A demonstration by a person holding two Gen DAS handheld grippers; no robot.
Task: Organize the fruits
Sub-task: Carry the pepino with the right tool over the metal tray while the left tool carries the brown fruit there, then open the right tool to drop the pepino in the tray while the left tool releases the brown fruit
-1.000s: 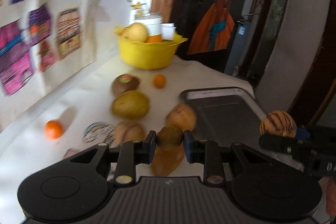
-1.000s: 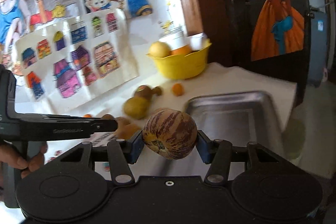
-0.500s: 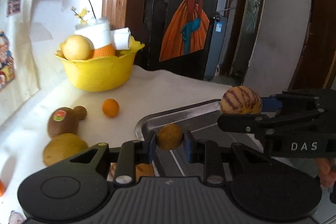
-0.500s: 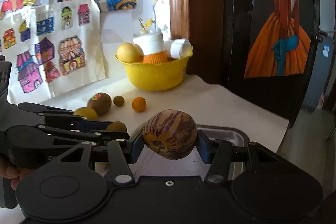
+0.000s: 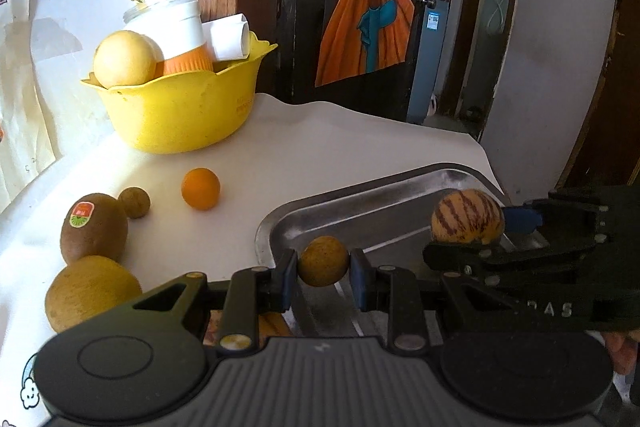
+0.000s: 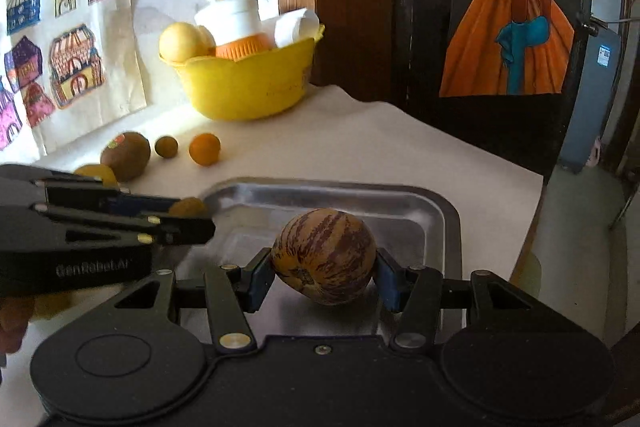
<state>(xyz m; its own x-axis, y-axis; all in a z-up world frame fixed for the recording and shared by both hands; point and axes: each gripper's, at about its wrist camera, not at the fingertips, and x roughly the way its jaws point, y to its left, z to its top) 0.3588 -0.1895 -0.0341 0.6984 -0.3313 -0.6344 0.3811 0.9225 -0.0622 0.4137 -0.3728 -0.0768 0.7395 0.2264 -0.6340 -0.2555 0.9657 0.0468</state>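
My left gripper (image 5: 323, 279) is shut on a small round brown fruit (image 5: 323, 260), held over the near left corner of the metal tray (image 5: 360, 199). My right gripper (image 6: 325, 281) is shut on a purple-striped yellow melon (image 6: 325, 261) above the tray (image 6: 432, 211); the same melon (image 5: 466, 221) shows at the right of the left wrist view. On the white tabletop lie a kiwi with a sticker (image 5: 94, 227), a small brown fruit (image 5: 135, 201), a small orange (image 5: 200, 188) and a larger yellow-brown fruit (image 5: 91, 291).
A yellow bowl (image 5: 180, 107) at the back holds a pale round fruit (image 5: 124, 59), a white and orange jar and a paper roll. Drawings hang on the wall at left. The table's far edge drops off beyond the tray (image 6: 520, 187). A hand (image 6: 14, 315) holds the left gripper.
Both grippers have swung right from the loose fruits to over the tray and sunk a little, each keeping its fruit. The loose fruits have not moved.
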